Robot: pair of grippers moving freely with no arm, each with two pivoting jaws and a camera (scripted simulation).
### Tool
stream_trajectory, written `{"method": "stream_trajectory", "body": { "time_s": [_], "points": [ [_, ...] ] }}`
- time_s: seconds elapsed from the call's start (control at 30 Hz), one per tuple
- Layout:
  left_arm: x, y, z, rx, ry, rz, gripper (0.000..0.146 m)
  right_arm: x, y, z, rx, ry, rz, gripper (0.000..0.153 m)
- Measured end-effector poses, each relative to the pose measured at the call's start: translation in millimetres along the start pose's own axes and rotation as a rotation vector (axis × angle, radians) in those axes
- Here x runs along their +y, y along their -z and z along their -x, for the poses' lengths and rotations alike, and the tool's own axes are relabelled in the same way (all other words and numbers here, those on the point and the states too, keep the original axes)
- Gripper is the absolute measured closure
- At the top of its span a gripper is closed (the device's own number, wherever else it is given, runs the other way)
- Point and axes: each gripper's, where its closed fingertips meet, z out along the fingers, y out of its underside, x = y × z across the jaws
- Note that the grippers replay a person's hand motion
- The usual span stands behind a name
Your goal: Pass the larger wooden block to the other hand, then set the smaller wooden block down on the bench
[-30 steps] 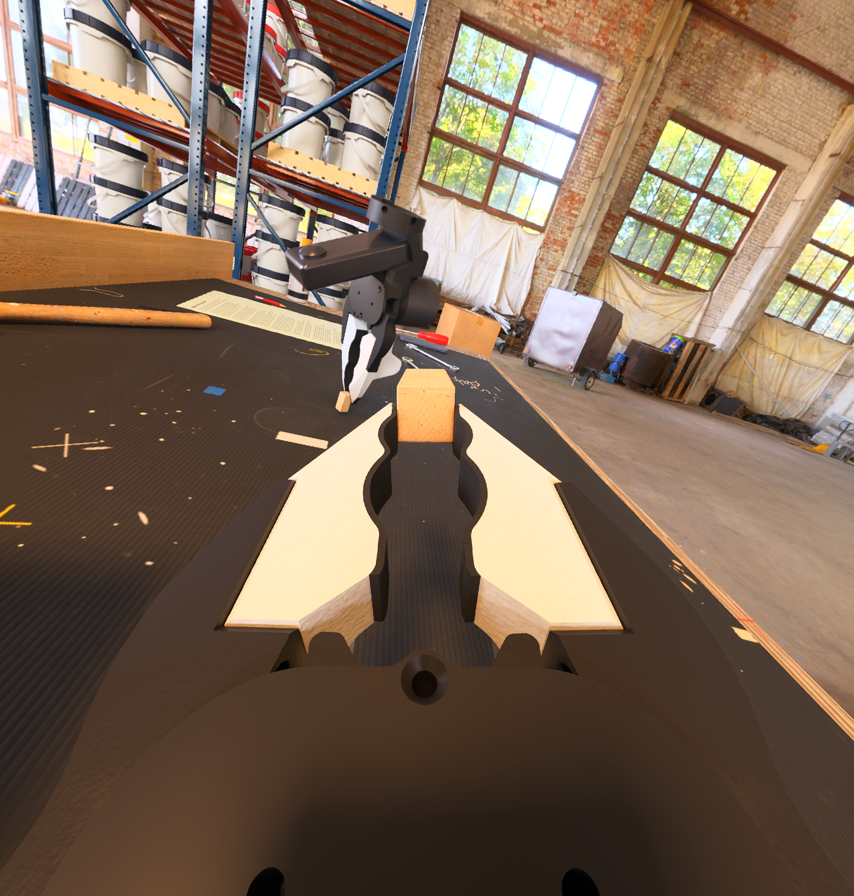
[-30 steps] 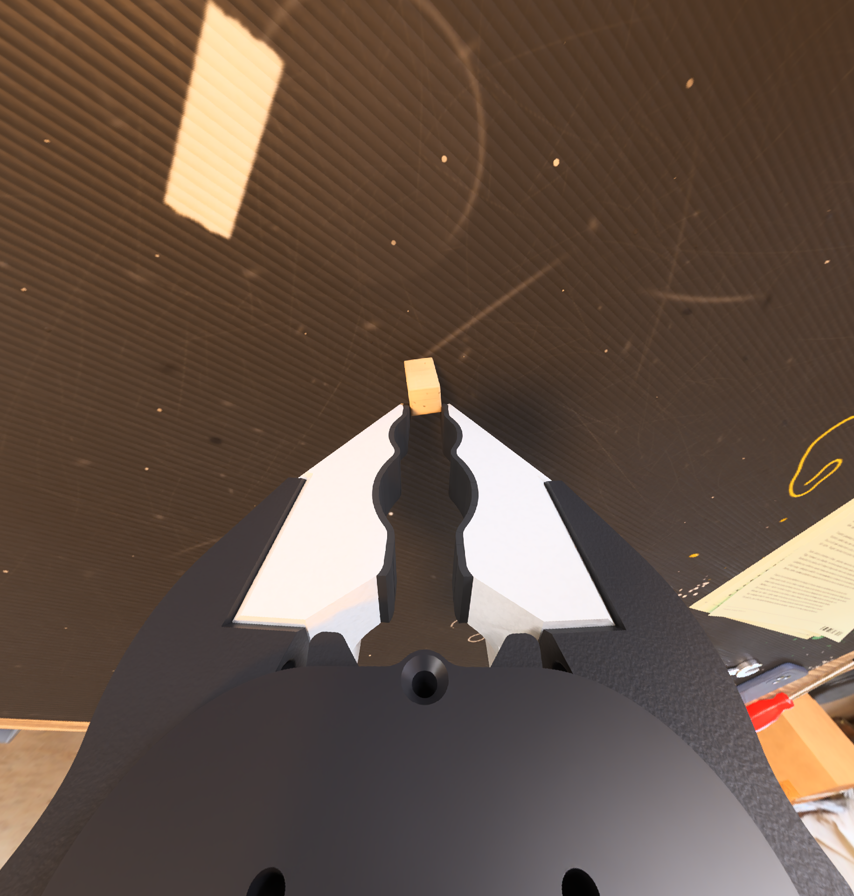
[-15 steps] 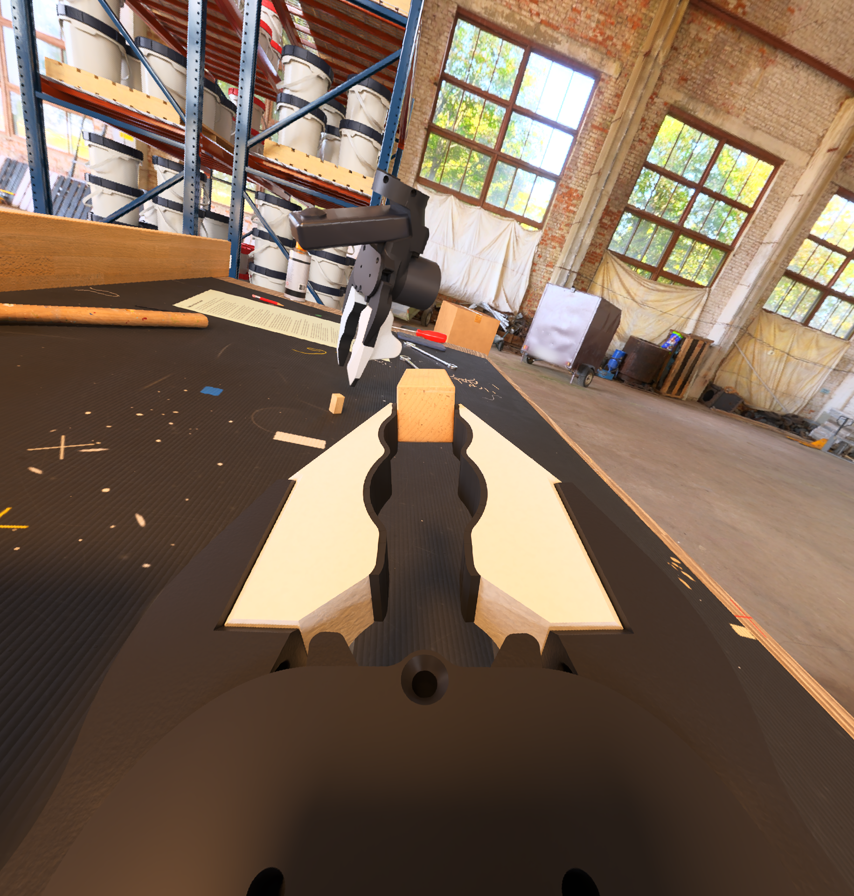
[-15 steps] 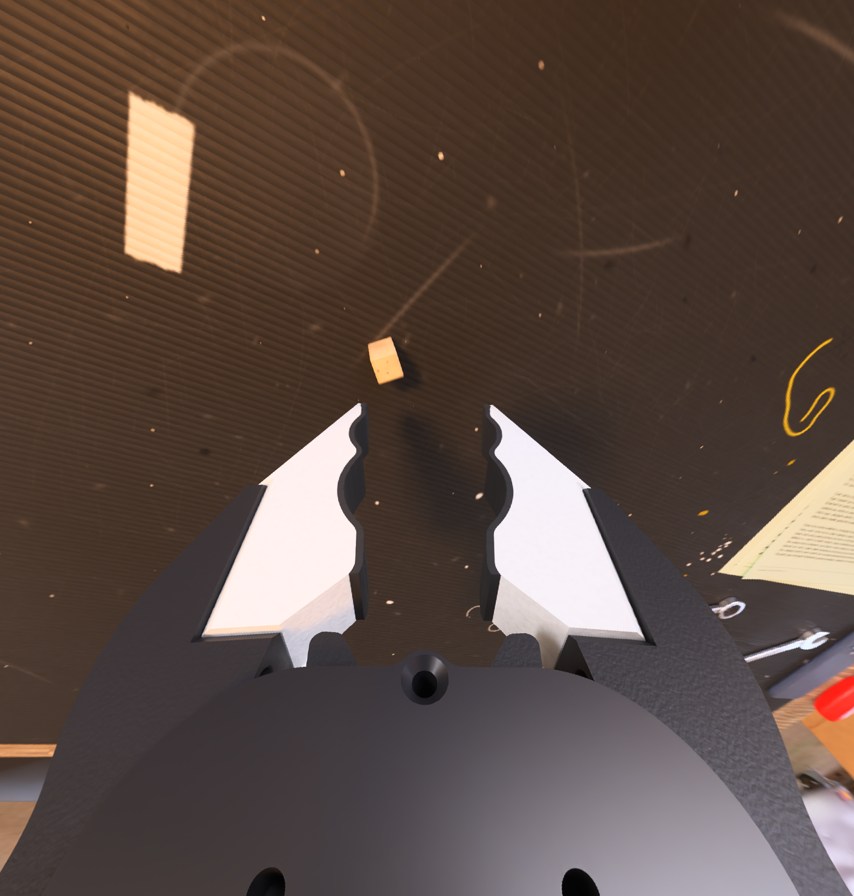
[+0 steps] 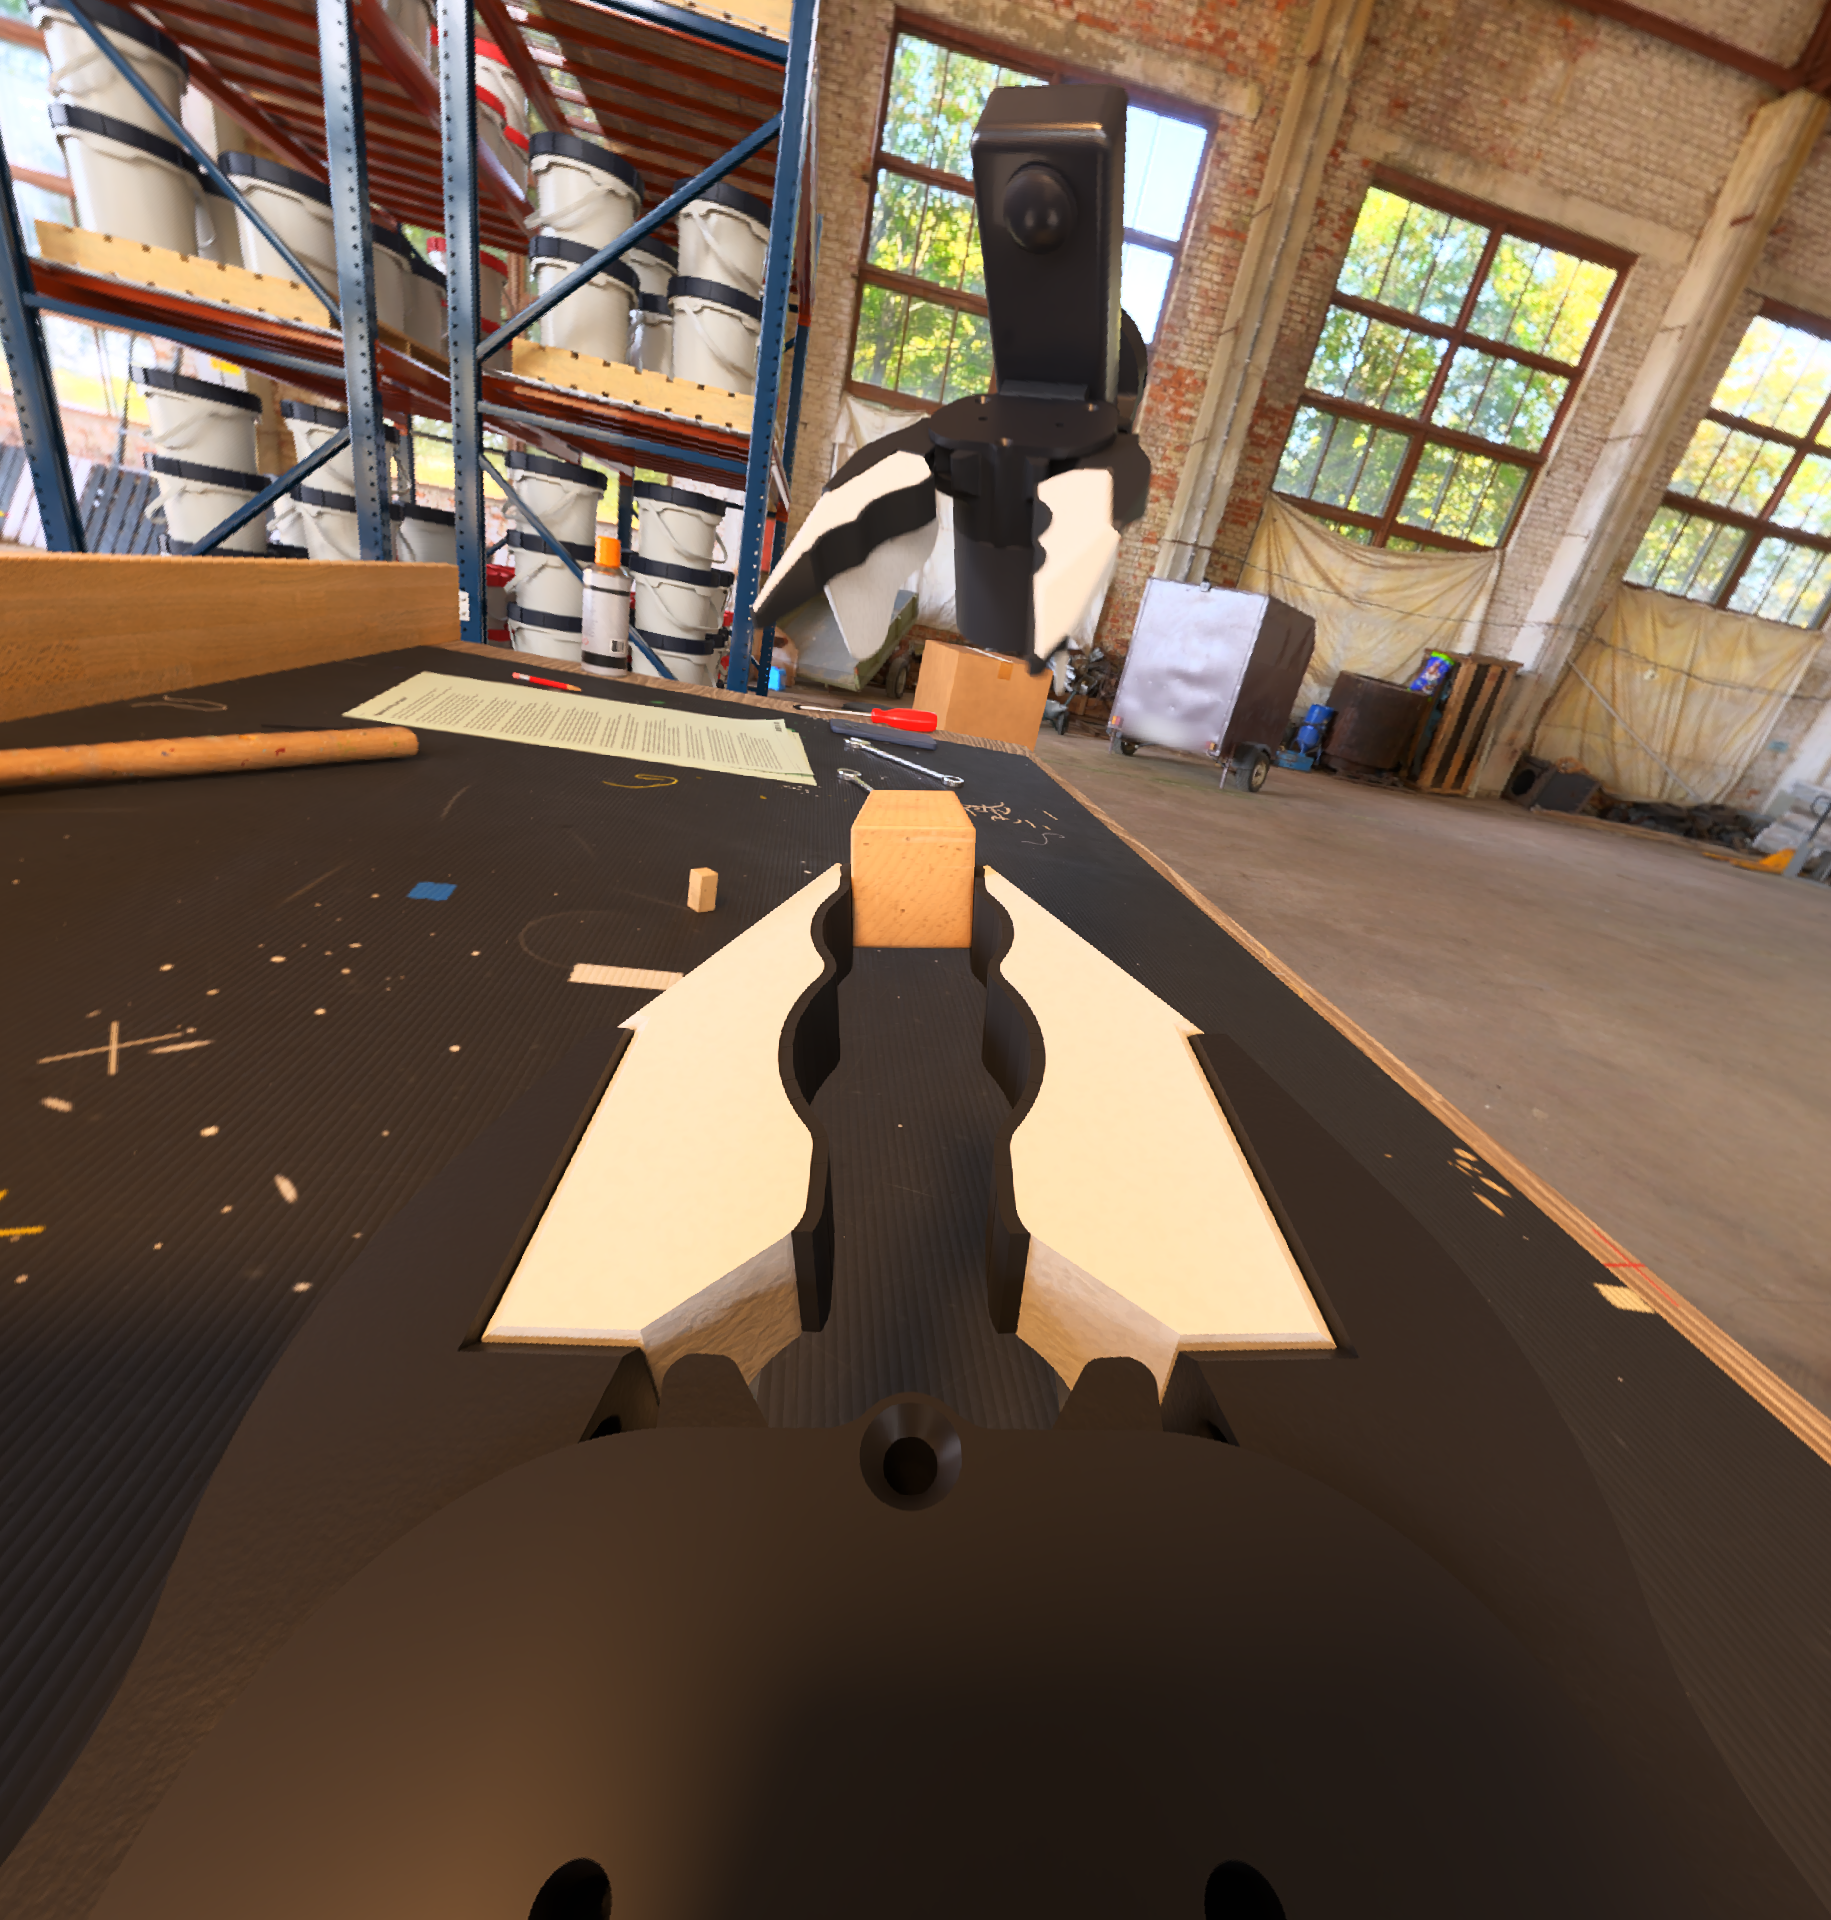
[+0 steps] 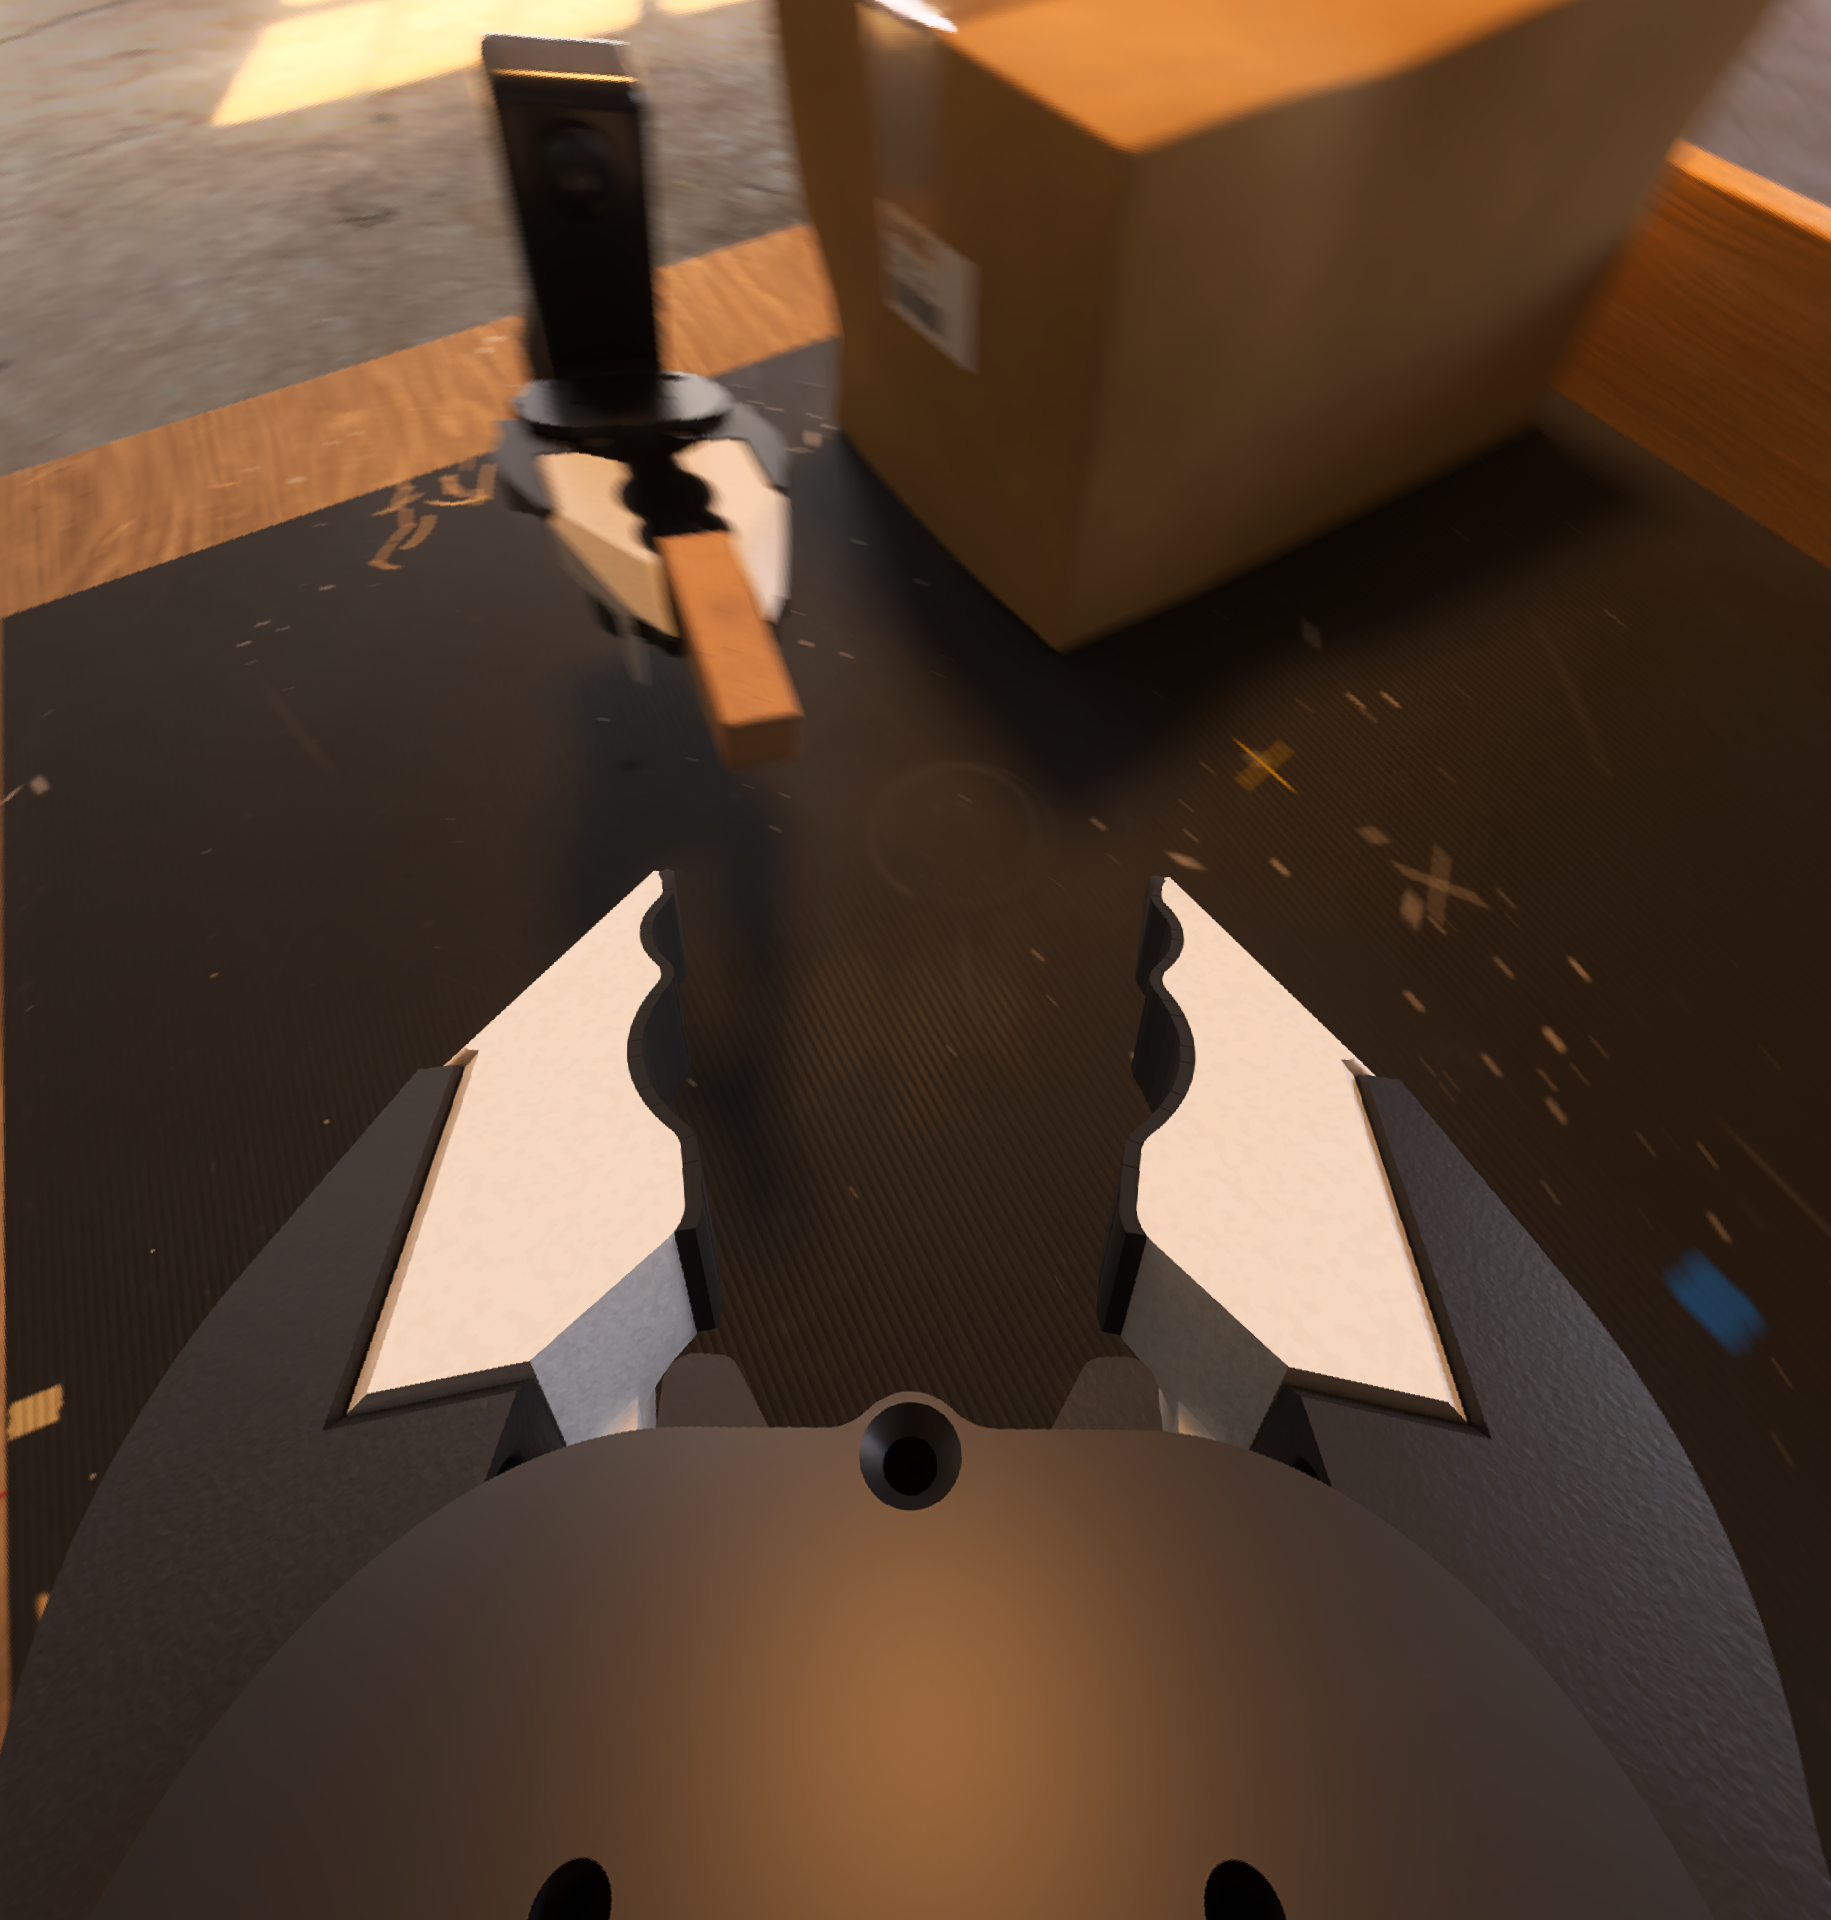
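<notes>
Block [image 5: 911, 871], the larger one, is sitting clamped between the left tongs [image 5: 911, 894], its long axis running straight forward along the fingers toward the right tongs [image 6: 911, 883], which are gaping wide and empty above the tabletop [image 5: 267, 1039], while the small block [image 5: 701, 889] is lying there apart.

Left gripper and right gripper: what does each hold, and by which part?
The left gripper clamps the larger light-brown wooden block by one end, between its fingertips. The right gripper is open and holds nothing.

My bench [image 5: 267, 1039], black mat, small block [image 5: 701, 889] lying on it, paper [image 5: 589, 722], wooden handle [image 5: 184, 750], screwdriver [image 5: 895, 717], cardboard box [image 6: 1254, 312].
</notes>
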Motion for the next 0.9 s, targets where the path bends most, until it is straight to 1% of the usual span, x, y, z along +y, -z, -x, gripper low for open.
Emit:
{"method": "stream_trajectory", "body": {
  "time_s": [0.1,0.17,0.2,0.23,0.27,0.3,0.4,0.5,0.53,0.57,0.6,0.63,0.67,0.7,0.77,0.8,0.83,0.9],
  "points": [
    [-2,-1,-6,0.021,-0.036,-0.008,0.125,-3,-38,37,-0.089,0.103,-0.018,0.071],
    [-3,-2,-10,0.035,-0.056,-0.015,0.125,0,-61,52,-0.132,0.131,-0.015,0.079],
    [-4,-2,-12,0.042,-0.063,-0.017,0.125,1,-71,55,-0.139,0.141,-0.015,0.086],
    [-3,-3,-13,0.049,-0.067,-0.016,0.125,0,-79,56,-0.134,0.155,-0.020,0.098],
    [-3,-3,-14,0.052,-0.067,-0.013,0.125,-1,-83,55,-0.112,0.170,-0.028,0.112],
    [-4,-3,-14,0.049,-0.064,-0.014,0.125,-3,-85,53,-0.090,0.184,-0.032,0.123],
    [-8,-3,-12,0.037,-0.059,-0.040,0.125,-7,-85,52,-0.106,0.173,-0.017,0.125],
    [-17,-3,-11,0.006,-0.092,-0.084,0.125,-17,-81,49,-0.102,0.206,-0.004,0.125],
    [-21,0,-8,-0.027,-0.093,-0.105,0.113,-24,-78,45,-0.075,0.228,-0.006,0.127],
    [-27,5,-4,-0.068,-0.095,-0.136,0.098,-32,-74,40,-0.044,0.245,-0.009,0.131],
    [-35,12,-1,-0.096,-0.094,-0.184,0.087,-39,-70,35,-0.021,0.254,-0.009,0.131],
    [-45,21,2,-0.119,-0.091,-0.246,0.083,-47,-64,28,0.000,0.258,-0.008,0.131],
    [-53,30,6,-0.151,-0.088,-0.304,0.082,-56,-59,20,0.027,0.261,-0.011,0.131],
    [-60,40,10,-0.184,-0.088,-0.356,0.085,-65,-52,11,0.065,0.263,-0.016,0.131],
    [-71,55,12,-0.207,-0.097,-0.439,0.106,-86,-34,-9,0.159,0.275,-0.027,0.131],
    [-71,57,13,-0.214,-0.102,-0.443,0.114,-98,-23,-18,0.204,0.279,-0.041,0.131],
    [-70,56,15,-0.226,-0.105,-0.431,0.118,-111,-10,-28,0.250,0.281,-0.065,0.131],
    [-61,49,20,-0.253,-0.103,-0.368,0.121,-139,18,-49,0.360,0.285,-0.123,0.131]
  ]
}}
